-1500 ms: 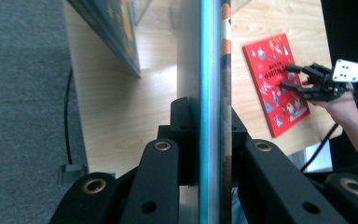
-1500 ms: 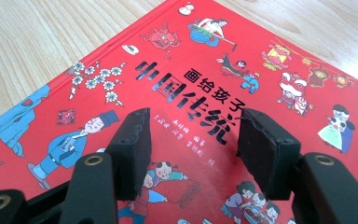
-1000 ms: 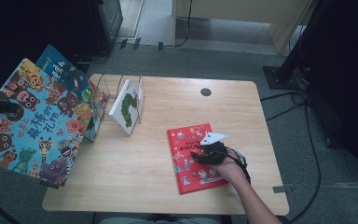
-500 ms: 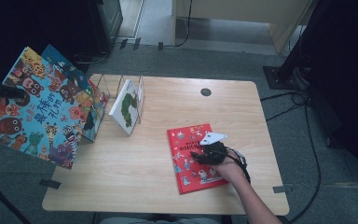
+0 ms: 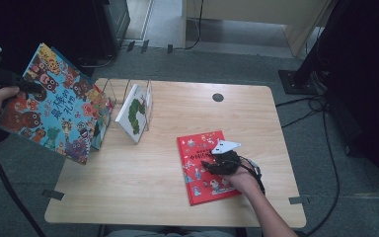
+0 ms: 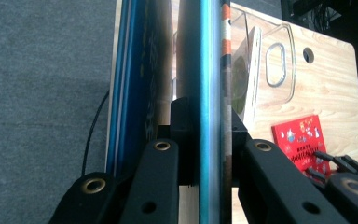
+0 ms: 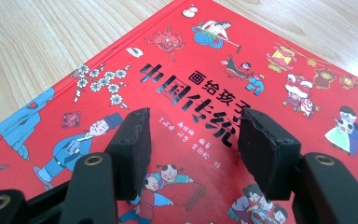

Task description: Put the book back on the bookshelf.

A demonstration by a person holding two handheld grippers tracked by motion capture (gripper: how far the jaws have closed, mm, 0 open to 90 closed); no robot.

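My left gripper (image 5: 29,88) is shut on the top left edge of a large animal picture book (image 5: 54,106), held tilted in the air off the table's left side. In the left gripper view the book (image 6: 210,70) runs edge-on between my left gripper's (image 6: 209,133) pads. A red picture book (image 5: 205,168) lies flat on the table at the front right. My right gripper (image 5: 213,163) rests on its cover, open. The right gripper view has the red book (image 7: 205,60) under my right gripper (image 7: 193,140), with only printed cover between the pads.
A clear rack (image 5: 145,94) stands at the table's back left with a white book (image 5: 134,112) bearing a green caterpillar leaning in it. Another book (image 5: 101,113) stands by the rack's left side. A round cable hole (image 5: 217,97) is at the back. Cables cross the floor at the right.
My left gripper has carried the animal book up the picture and a little toward the rack. The right gripper and the red book have stayed put.
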